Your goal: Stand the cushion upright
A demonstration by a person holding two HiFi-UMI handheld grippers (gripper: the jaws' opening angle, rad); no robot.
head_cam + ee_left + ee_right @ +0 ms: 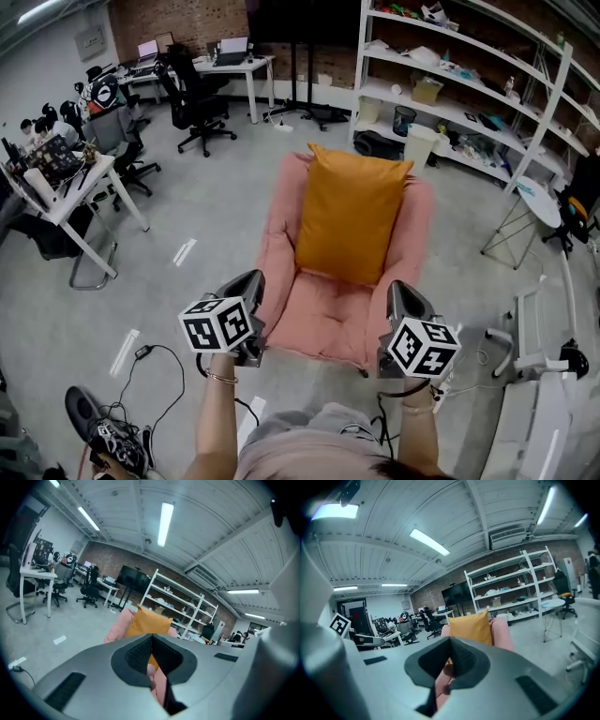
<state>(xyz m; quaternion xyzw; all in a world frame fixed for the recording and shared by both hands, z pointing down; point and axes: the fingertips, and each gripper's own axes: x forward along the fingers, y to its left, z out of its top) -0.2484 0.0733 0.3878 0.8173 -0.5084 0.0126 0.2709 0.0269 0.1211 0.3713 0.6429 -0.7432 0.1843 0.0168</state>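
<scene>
The cushion (352,217), orange and rectangular, stands upright on the seat of a pink armchair (319,323). Its long axis runs up along the backrest it leans against, its top corners point upward, and its broad face is turned toward the person. The left claw (251,279) is closed with nothing between its jaws, near the armchair's front corner on that side. The right claw (406,286) is likewise closed and empty by the other front corner. Both are well apart from the cushion.

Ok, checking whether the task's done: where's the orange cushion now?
In the head view's centre, the orange cushion stands upright against the back of the pink chair.
</scene>
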